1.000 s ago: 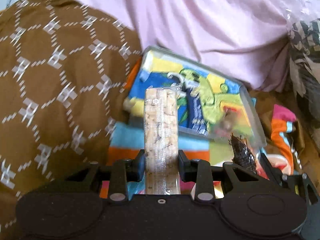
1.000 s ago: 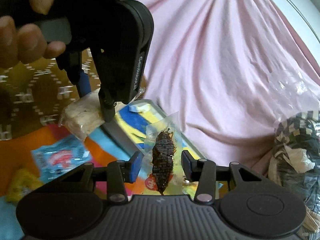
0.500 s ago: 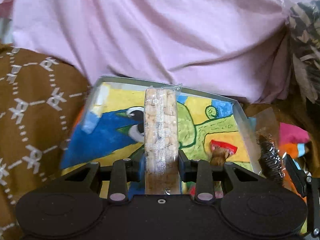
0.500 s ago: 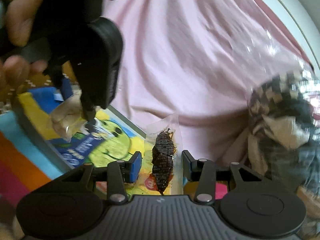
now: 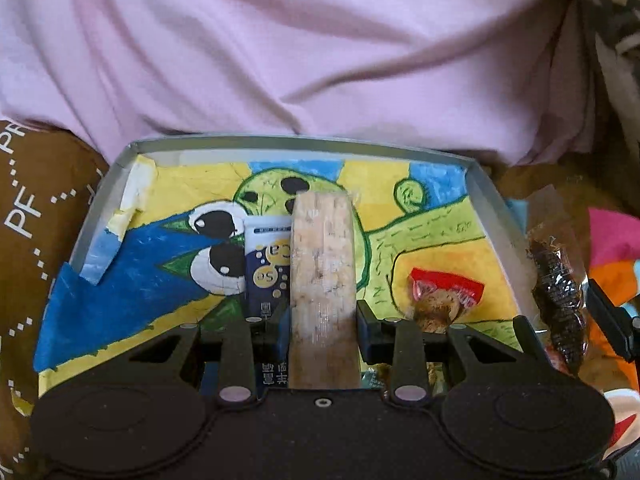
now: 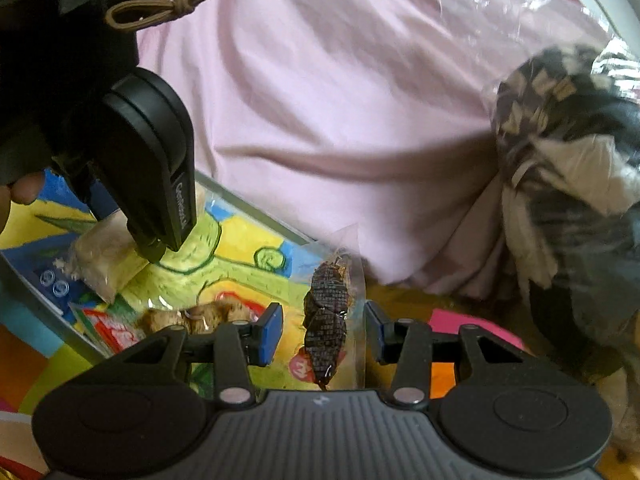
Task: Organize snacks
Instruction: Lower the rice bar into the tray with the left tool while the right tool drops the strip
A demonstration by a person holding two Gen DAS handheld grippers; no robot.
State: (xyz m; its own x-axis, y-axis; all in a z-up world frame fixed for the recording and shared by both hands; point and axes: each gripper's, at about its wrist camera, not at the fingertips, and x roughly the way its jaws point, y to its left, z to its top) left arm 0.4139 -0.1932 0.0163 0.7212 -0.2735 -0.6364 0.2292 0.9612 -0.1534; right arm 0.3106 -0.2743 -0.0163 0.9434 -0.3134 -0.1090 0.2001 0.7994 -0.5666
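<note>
My left gripper [image 5: 322, 314] is shut on a pale rice-cracker bar [image 5: 322, 272] in clear wrap, low over a grey tray [image 5: 486, 210] lined with a cartoon drawing. In the tray lie a blue sachet [image 5: 266, 264] and a red-wrapped brown snack [image 5: 440, 298]. My right gripper [image 6: 324, 330] stands at the tray's right edge with its jaws wider than the dark snack in clear wrap [image 6: 326, 320] between them; the pads look clear of it. The left gripper [image 6: 156, 248] and its bar [image 6: 104, 258] show in the right wrist view over the tray [image 6: 256, 210].
Pink cloth [image 5: 320, 52] rises behind the tray. A brown patterned cushion [image 5: 28, 208] is on the left. A clear bag of dark patterned fabric [image 6: 568, 184] sits on the right. Colourful cloth [image 5: 612, 256] lies under and right of the tray.
Both grippers moved forward and down over the tray. My left one brought the cracker bar low beside the blue sachet. My right gripper's jaws have spread wider around the dark snack.
</note>
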